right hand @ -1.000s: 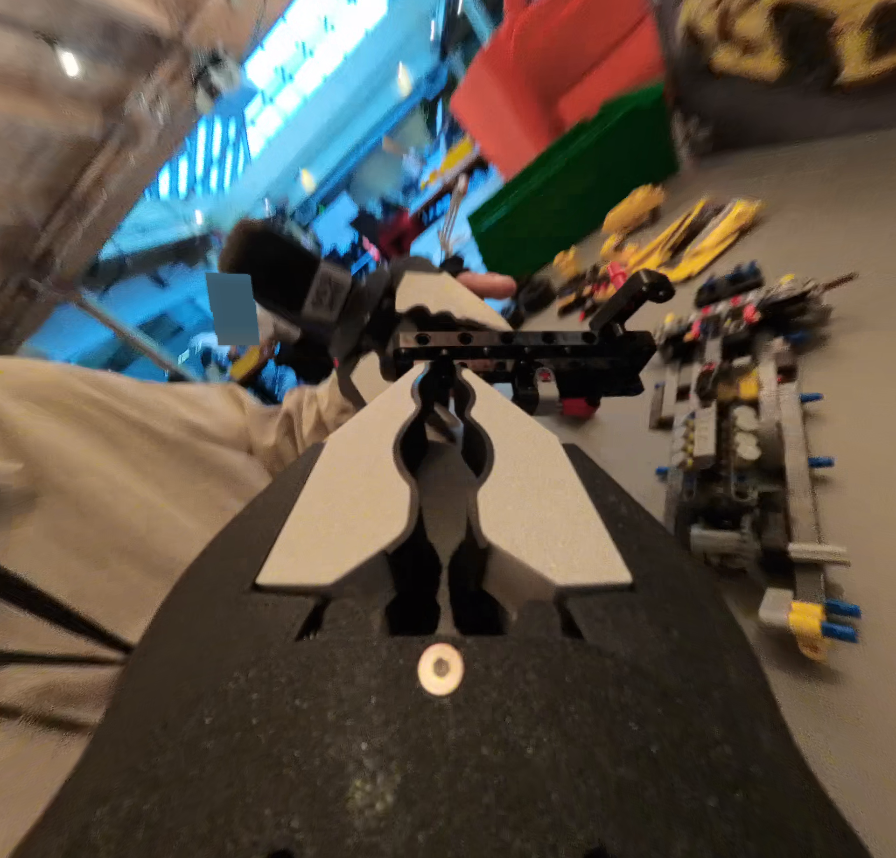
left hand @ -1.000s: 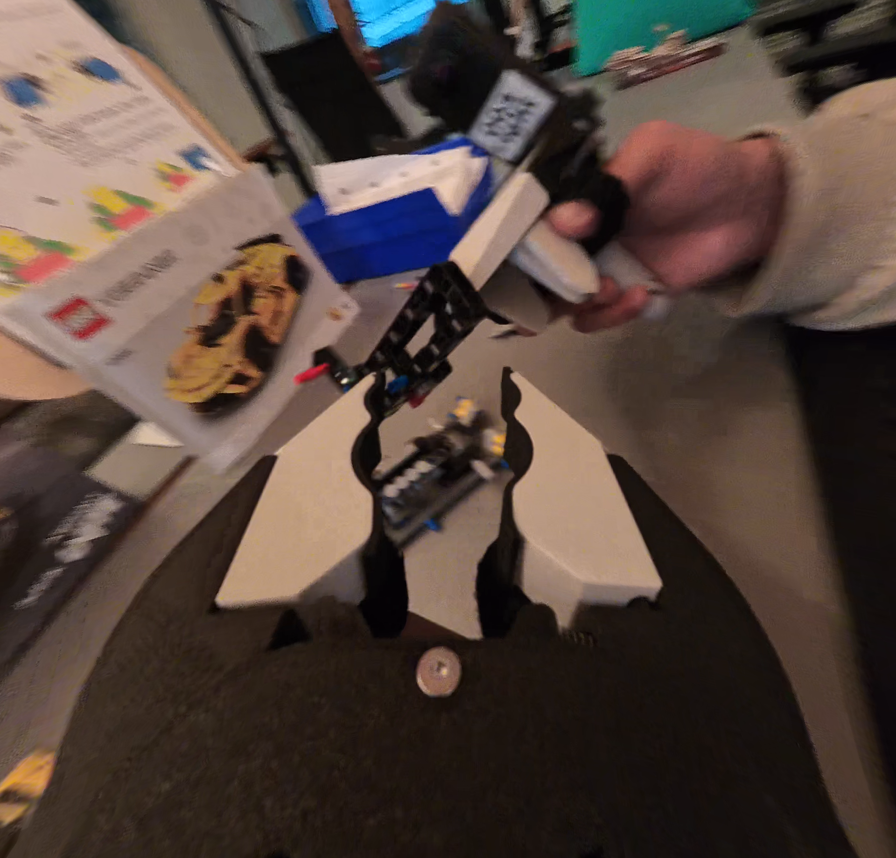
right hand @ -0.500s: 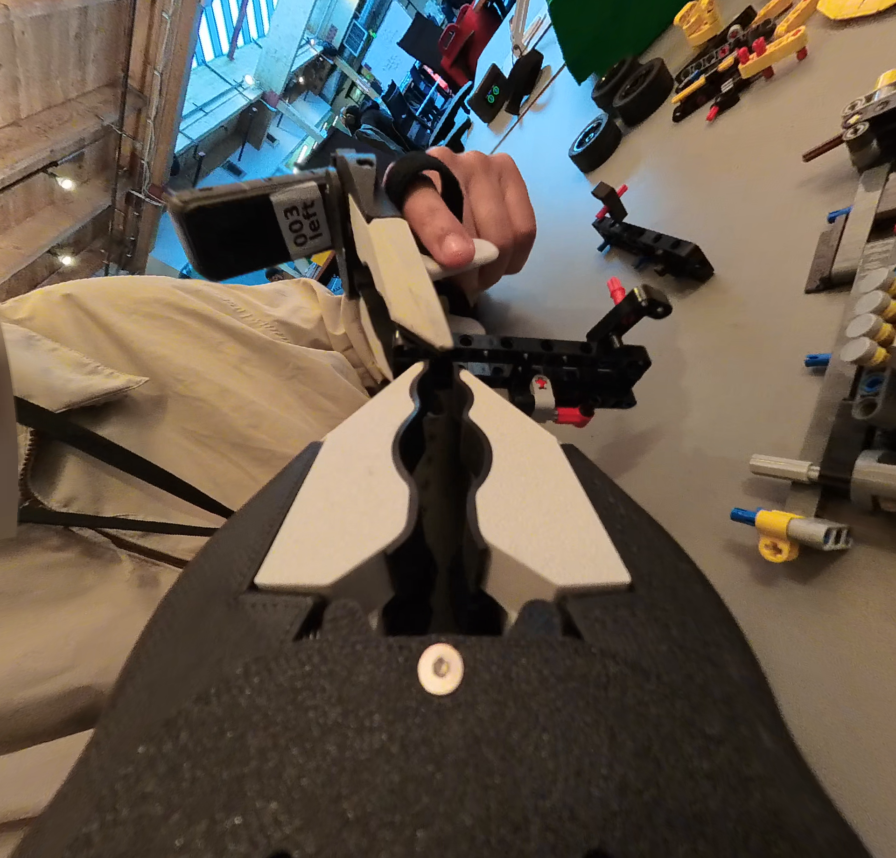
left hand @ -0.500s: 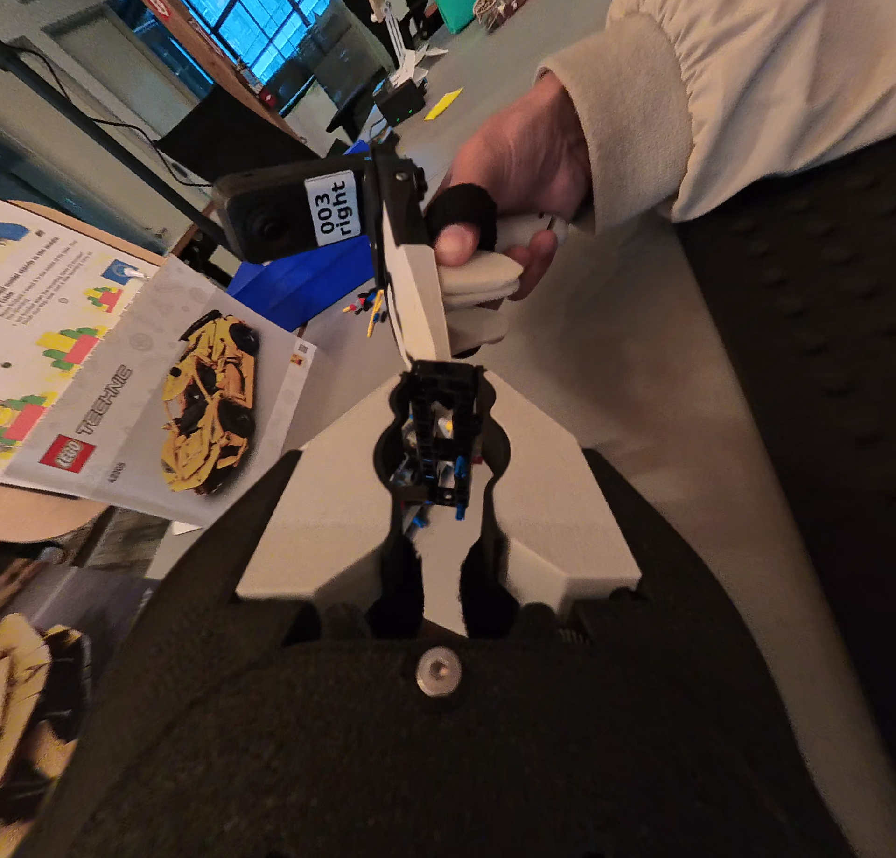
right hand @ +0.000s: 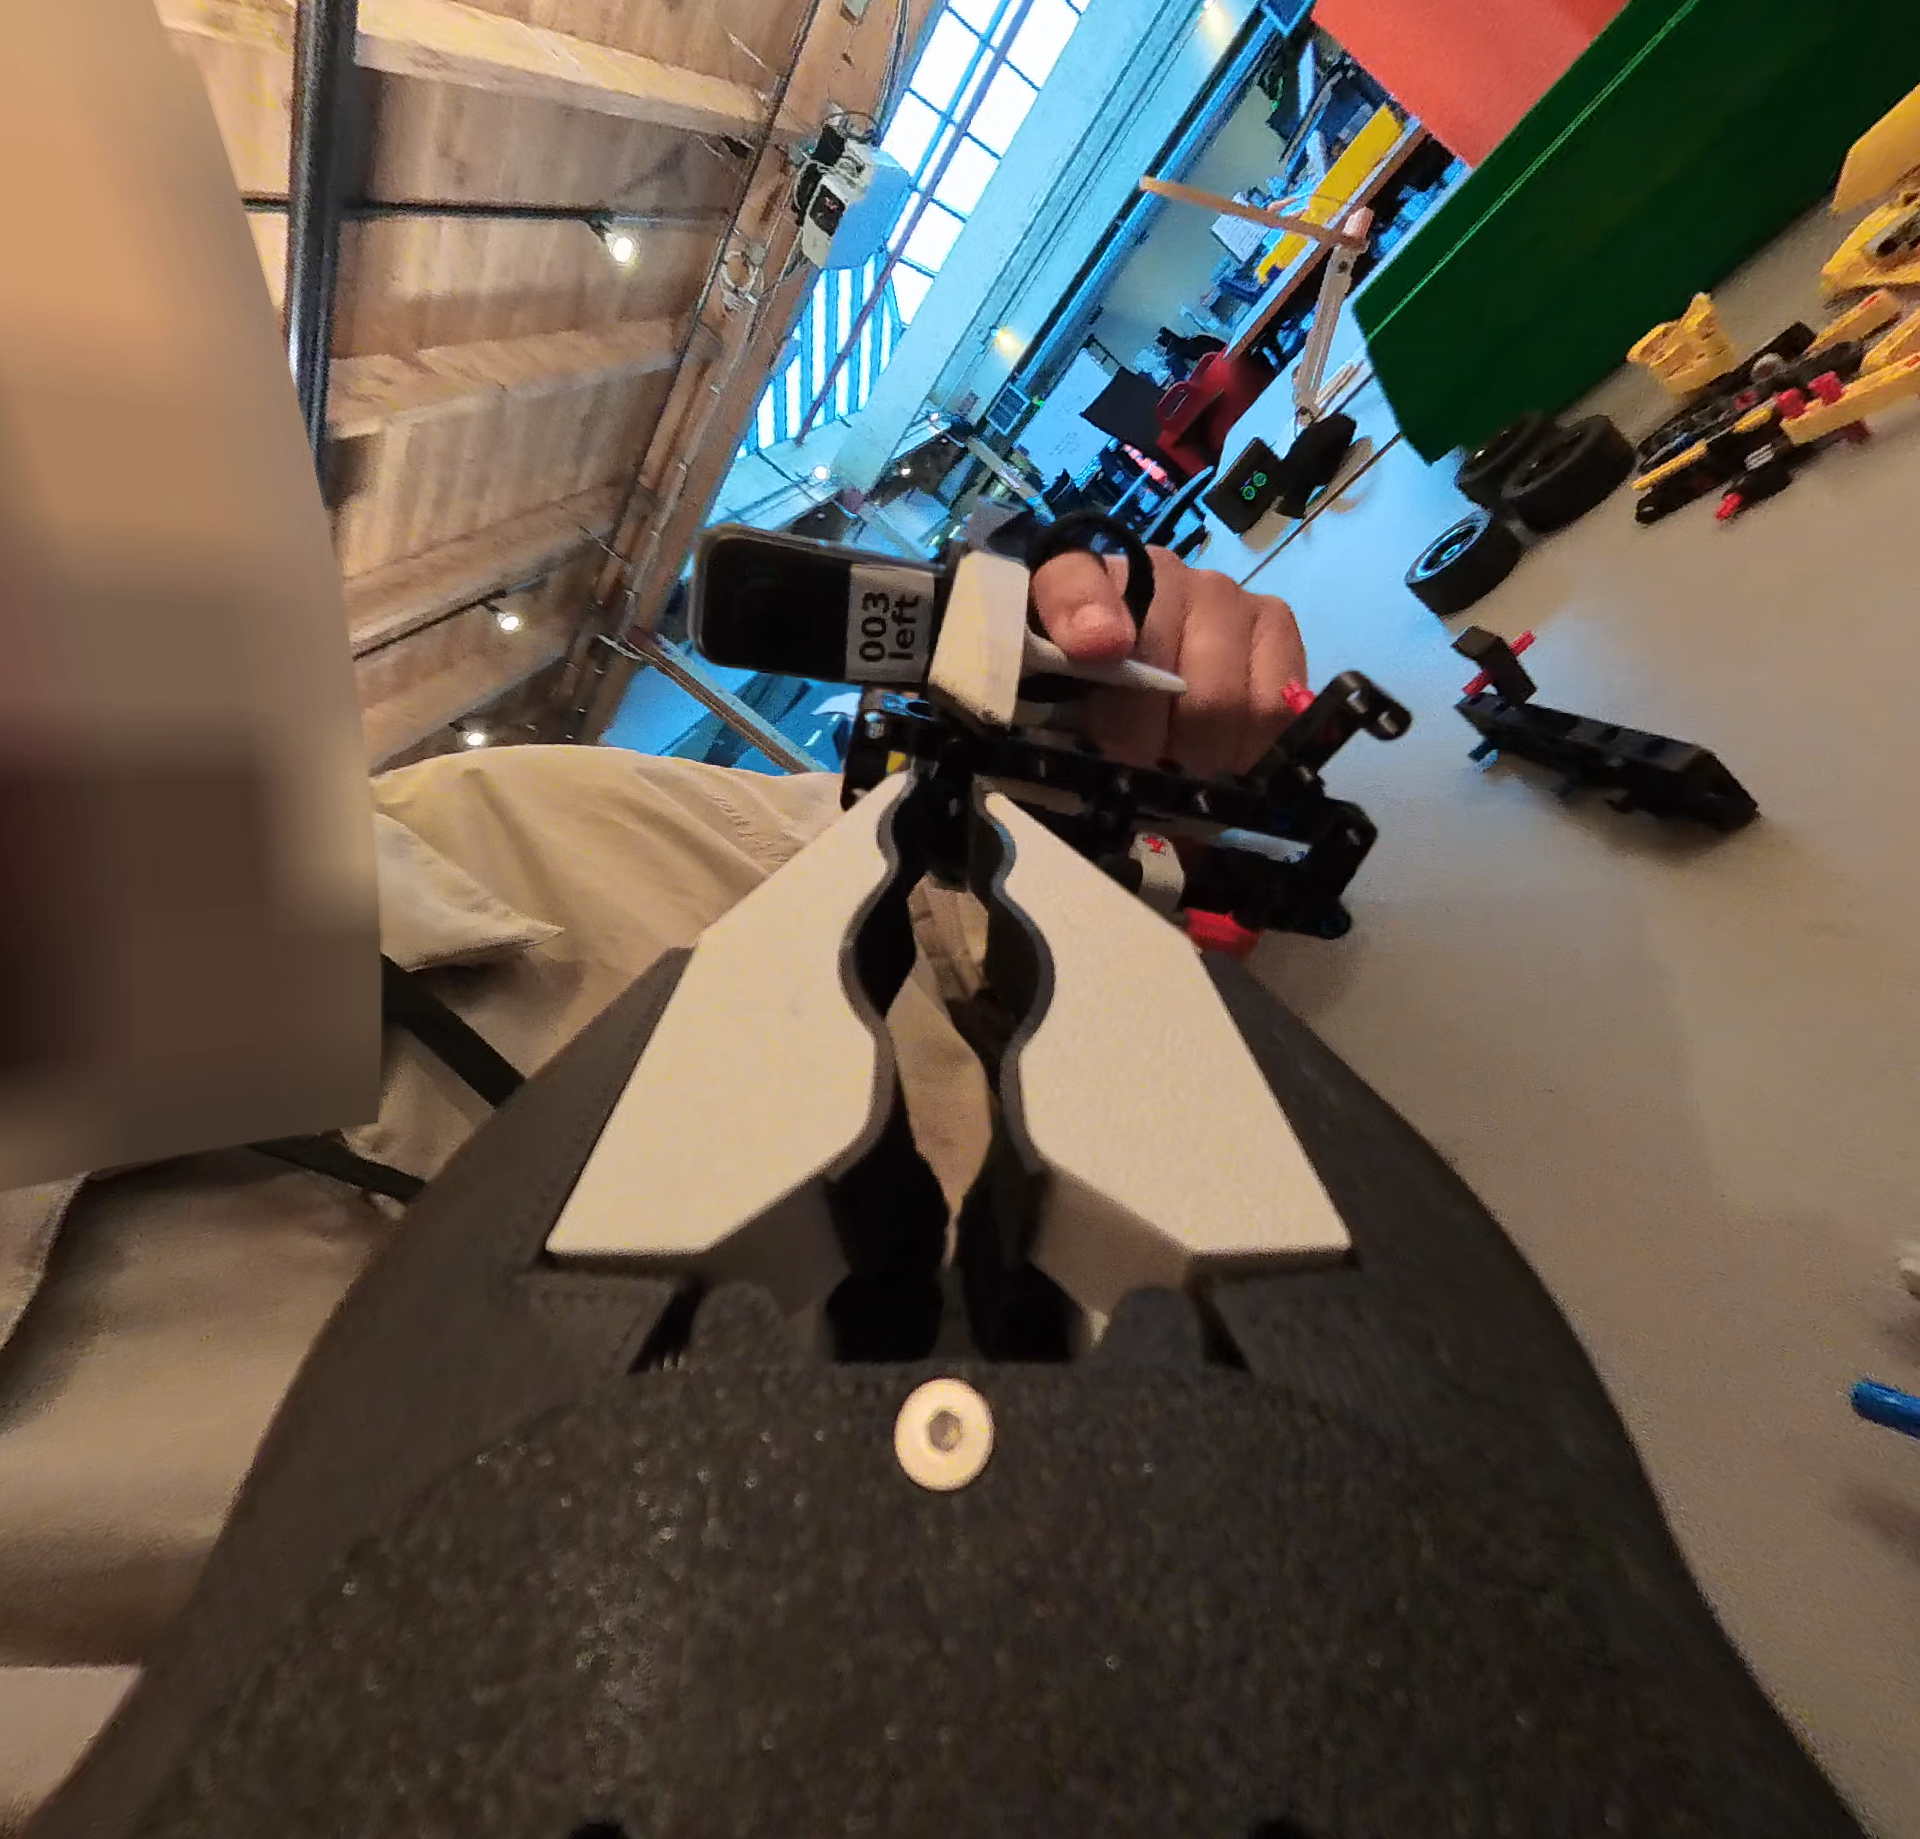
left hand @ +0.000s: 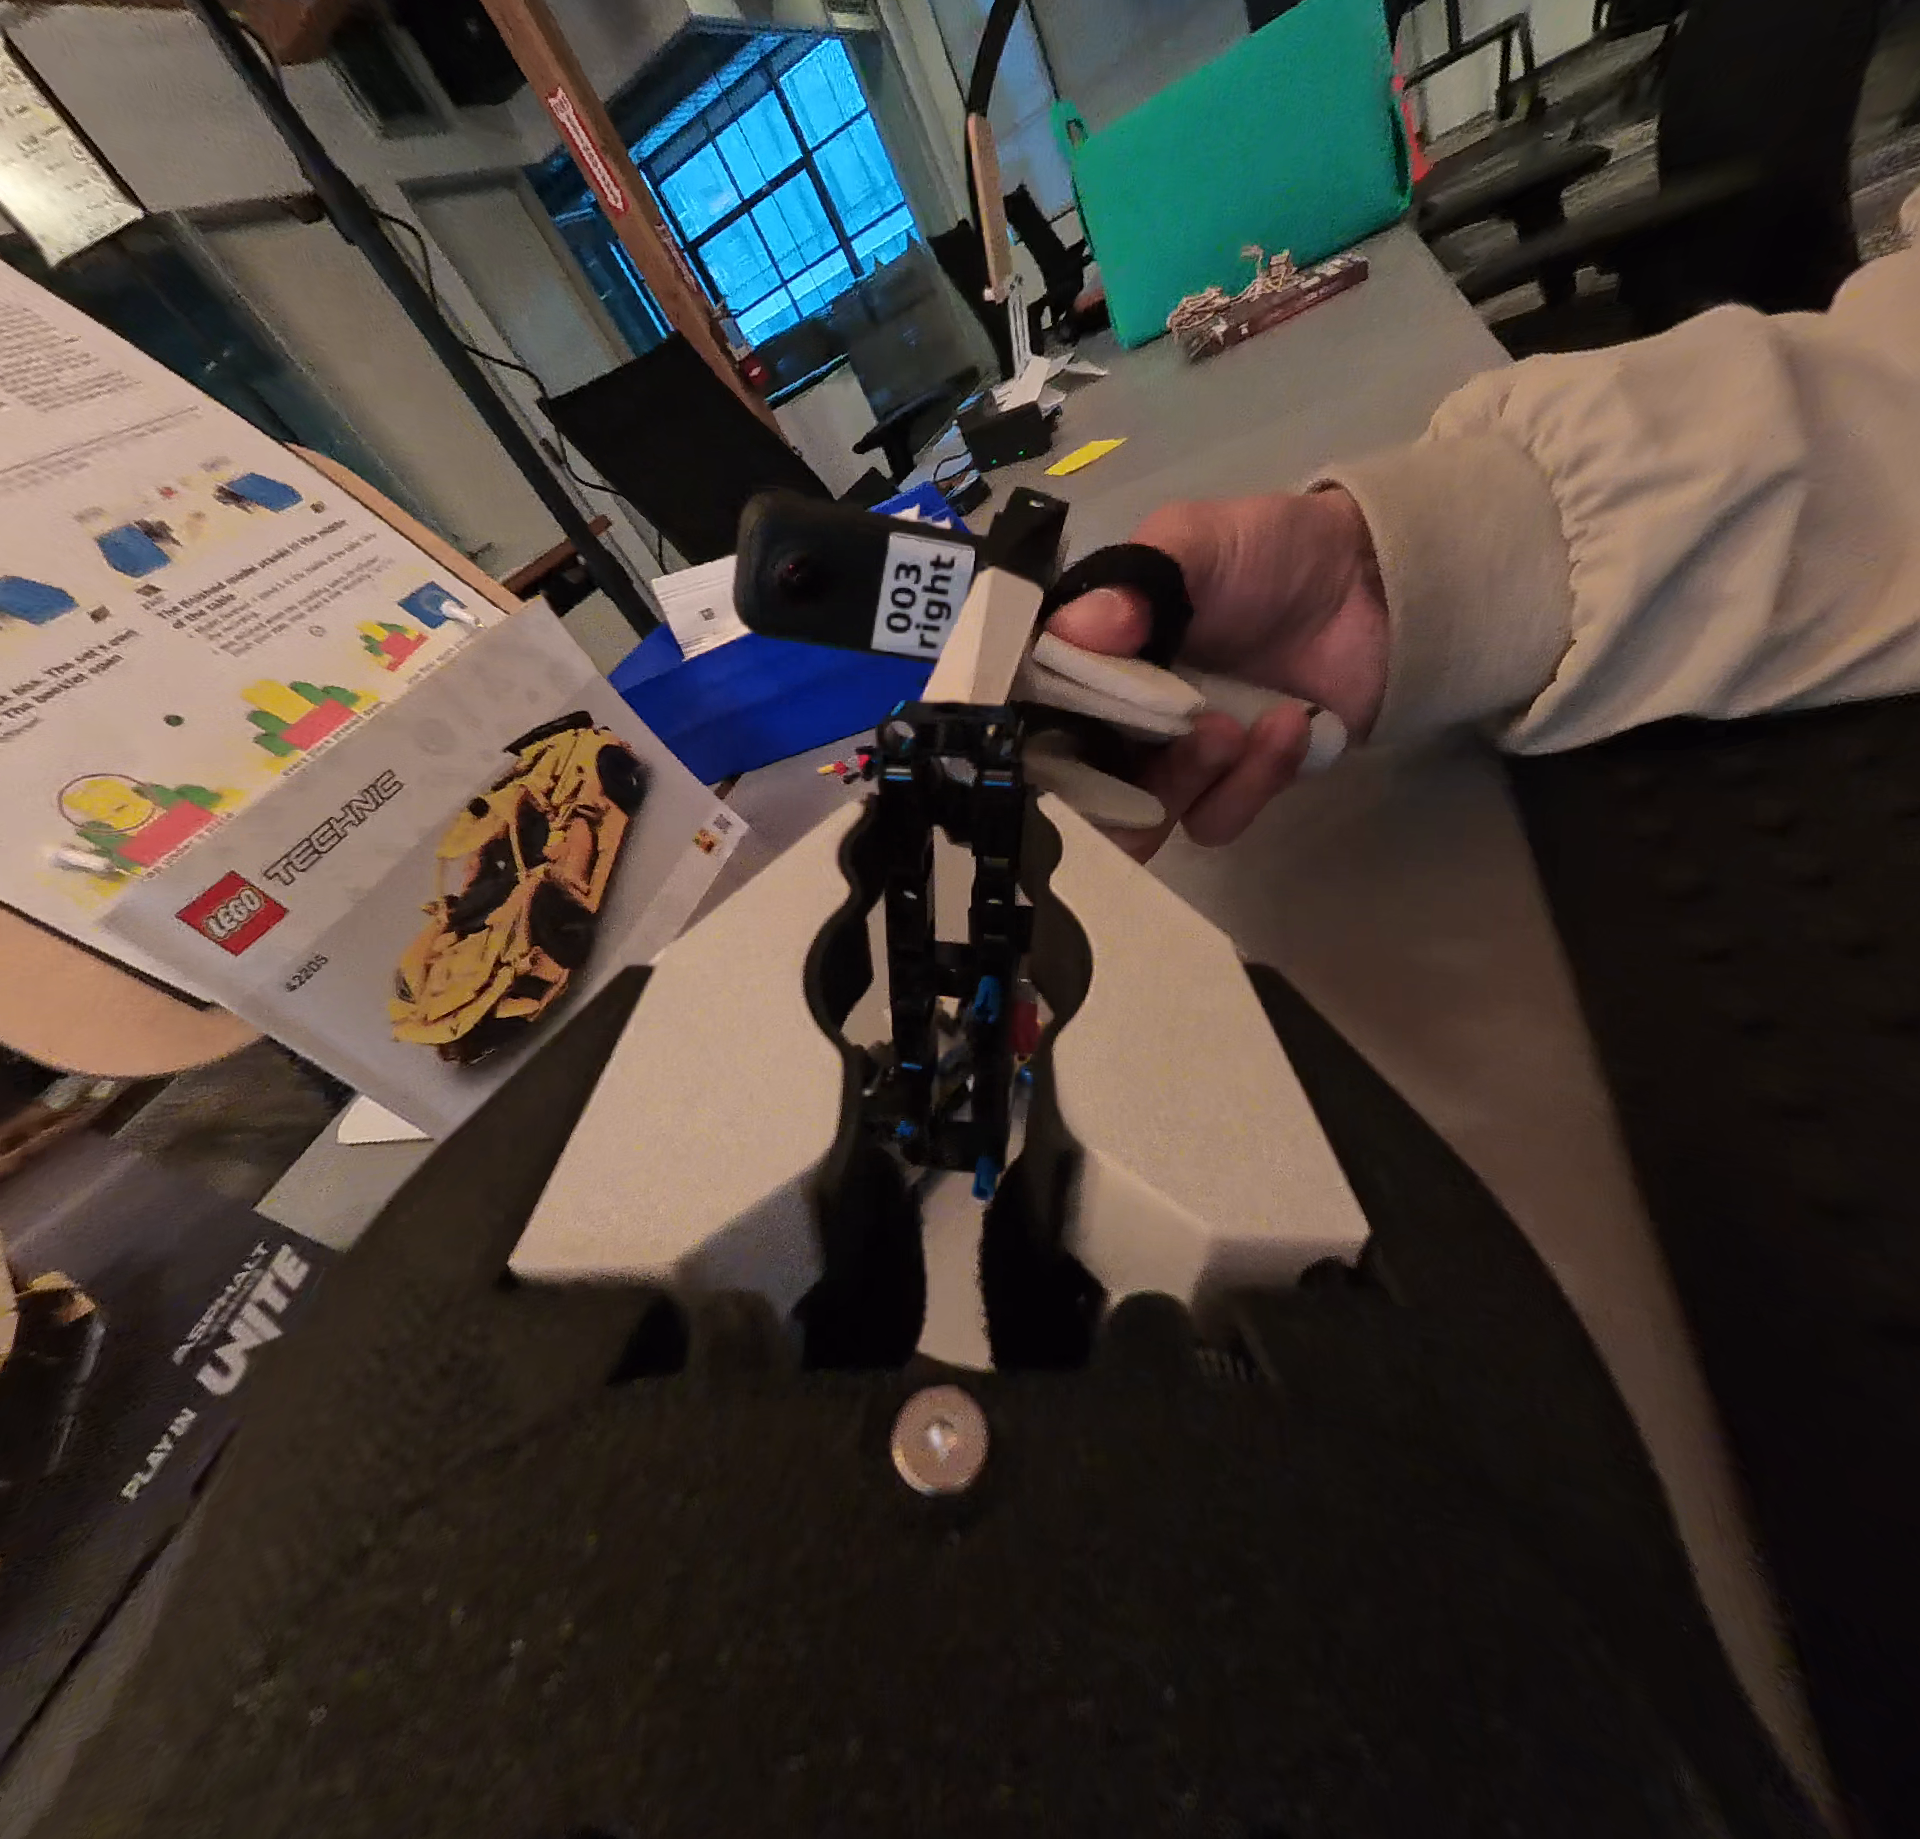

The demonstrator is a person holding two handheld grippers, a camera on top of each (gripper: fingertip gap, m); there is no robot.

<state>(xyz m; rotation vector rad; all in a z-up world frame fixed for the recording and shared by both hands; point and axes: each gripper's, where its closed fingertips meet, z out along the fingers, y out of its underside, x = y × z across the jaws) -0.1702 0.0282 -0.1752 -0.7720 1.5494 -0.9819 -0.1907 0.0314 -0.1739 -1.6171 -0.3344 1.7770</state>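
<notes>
Both grippers grip one black beam frame of toy building pieces, held in the air above the grey table (right hand: 1558, 1062). The left gripper (left hand: 940, 854) pinches the black frame (left hand: 951, 916) lengthwise between its fingers. The right gripper (right hand: 940, 813) clamps the frame's (right hand: 1226, 813) near end at its fingertips; the rest juts out to the right. A second black beam assembly (right hand: 1600, 745) lies on the table beyond, well apart. An instruction booklet (left hand: 416, 885) showing a yellow car stands to the left.

Booklet (left hand: 416, 885) left of box (left hand: 769, 698).
</notes>
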